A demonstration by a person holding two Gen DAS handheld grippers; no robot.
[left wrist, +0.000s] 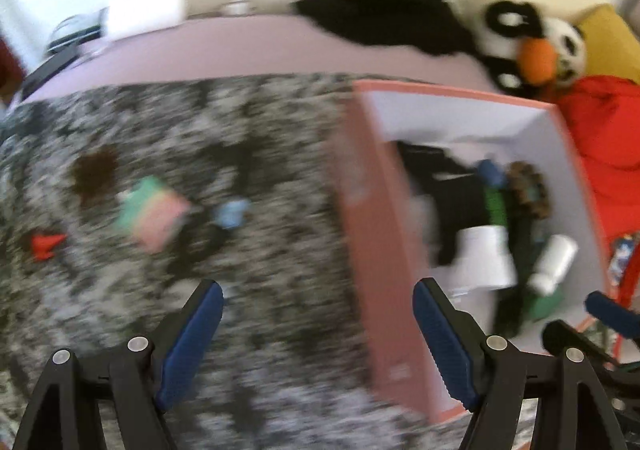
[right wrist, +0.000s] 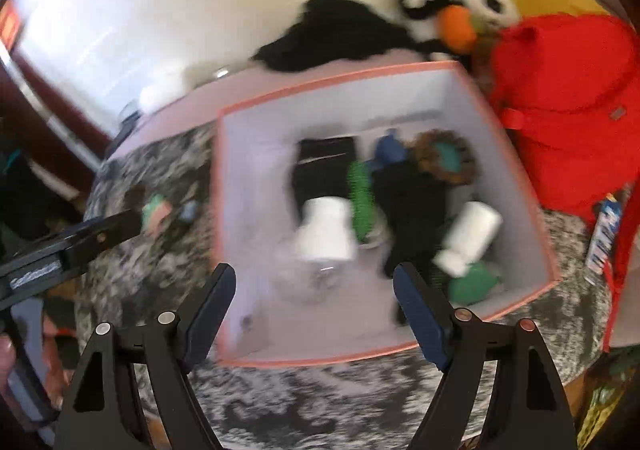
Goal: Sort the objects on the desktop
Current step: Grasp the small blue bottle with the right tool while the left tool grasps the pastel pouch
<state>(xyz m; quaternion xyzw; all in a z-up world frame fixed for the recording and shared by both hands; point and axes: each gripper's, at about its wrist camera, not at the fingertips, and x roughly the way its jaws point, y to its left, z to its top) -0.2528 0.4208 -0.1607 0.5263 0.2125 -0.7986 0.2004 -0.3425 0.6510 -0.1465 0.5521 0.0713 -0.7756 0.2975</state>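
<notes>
A pink box [left wrist: 360,210] [right wrist: 344,79] with a white inside sits on a black-and-white speckled cloth. It holds several things: a black item [right wrist: 324,166], two white bottles [right wrist: 326,234] [right wrist: 472,234], a green strip [right wrist: 362,202], a brown ring [right wrist: 444,158]. On the cloth left of the box lie a green-pink pad [left wrist: 154,214], a small blue item [left wrist: 232,212], a red item [left wrist: 46,244] and a dark brown item [left wrist: 96,174]. My left gripper [left wrist: 318,324] is open and empty above the cloth by the box's left wall. My right gripper [right wrist: 314,300] is open and empty above the box's near part. Both views are blurred.
A red bag [right wrist: 568,110], a panda plush [right wrist: 488,6], a yellow cushion [left wrist: 608,38] and black cloth [left wrist: 384,10] lie behind and right of the box. A blue packet [right wrist: 604,238] lies at the right. The left gripper's arm [right wrist: 80,238] shows in the right wrist view.
</notes>
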